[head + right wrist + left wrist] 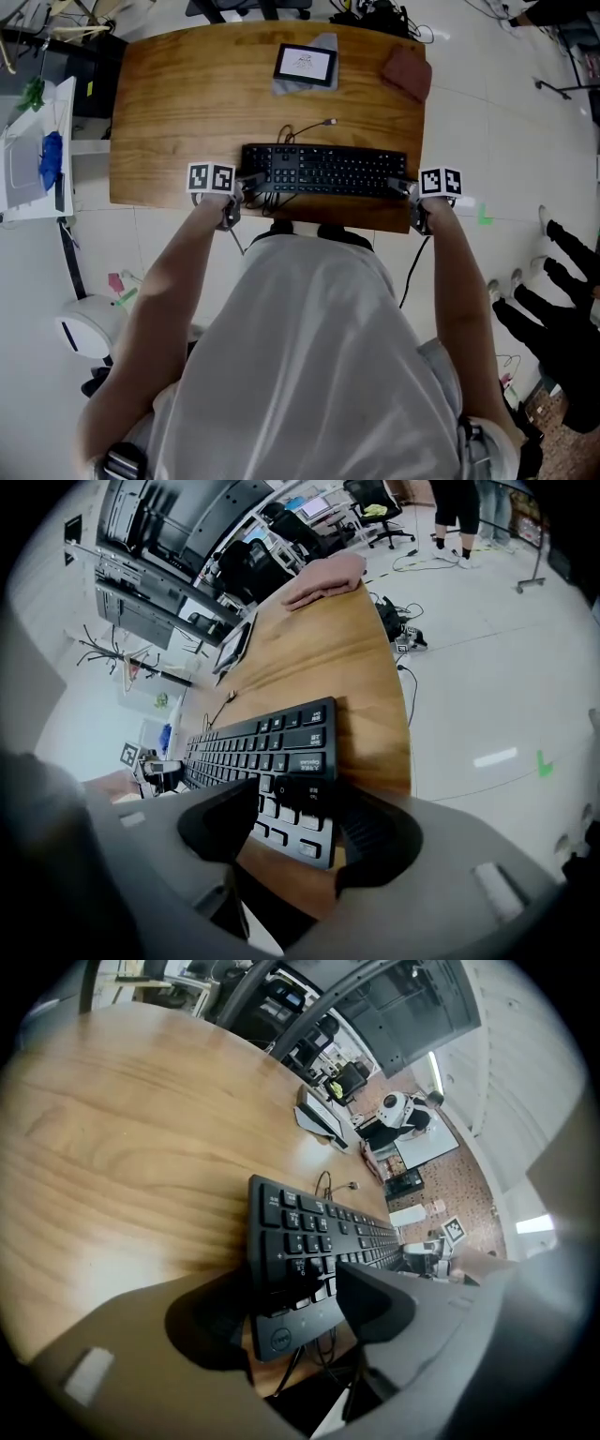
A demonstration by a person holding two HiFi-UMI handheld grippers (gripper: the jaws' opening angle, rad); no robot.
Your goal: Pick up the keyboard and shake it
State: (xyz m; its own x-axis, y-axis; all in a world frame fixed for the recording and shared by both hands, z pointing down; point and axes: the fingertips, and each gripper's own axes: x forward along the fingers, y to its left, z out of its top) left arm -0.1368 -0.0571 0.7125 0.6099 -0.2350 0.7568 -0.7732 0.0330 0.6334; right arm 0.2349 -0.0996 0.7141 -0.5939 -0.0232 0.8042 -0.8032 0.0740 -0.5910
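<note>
Table [178, 94]: wood, warm brown with visible grain, glossy, rounded corners.

Keyboard [323, 171]: flat black plastic, long rectangle, white key legends. It lies flat along the table edge nearest the person, roughly centred. A thin dark cable [300, 129] loops from its back edge toward the table's middle and ends in a loose plug.

Left tool [246, 185]: released. Its jaws stand wide, with the keyboard's left end between them and no pad pressing on it.
Right tool [405, 187]: released likewise, jaws wide around the keyboard's right end.

Head view only:
- A dark-framed tablet [305, 64] with a lit white screen rests on a grey cloth [325, 43] near the far edge.
- A folded reddish-brown cloth [406, 72] sits at the far right corner.
- Both tools carry white cubes with square black markers.

Left gripper view only: a round logo on the keyboard's near left corner. The jaws are smooth, matte grey and thick.

Right gripper view only: ribbed texture on the inner face of one dark pad. The folded cloth reads pinkish and soft here.
</note>
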